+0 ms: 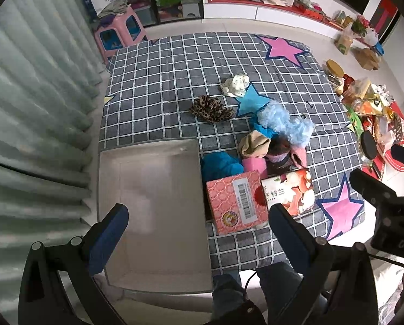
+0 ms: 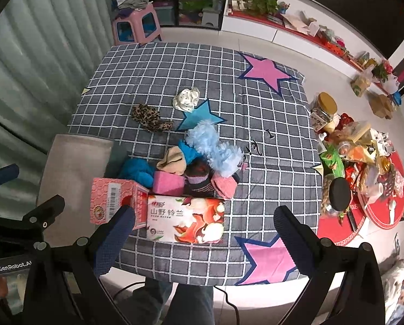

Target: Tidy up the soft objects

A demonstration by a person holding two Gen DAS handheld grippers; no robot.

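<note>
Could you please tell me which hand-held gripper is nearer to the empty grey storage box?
Left. The left hand-held gripper hangs open directly above the storage box, one finger over its inside. The right hand-held gripper hovers open off to the box's right, over the tissue pack.

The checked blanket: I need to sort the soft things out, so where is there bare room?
Free: blanket beyond the leopard cloth and dotted cloth, and right of the fluffy blue item. The grey bin looks empty. Crowded: the pile behind the tissue packs.
</note>
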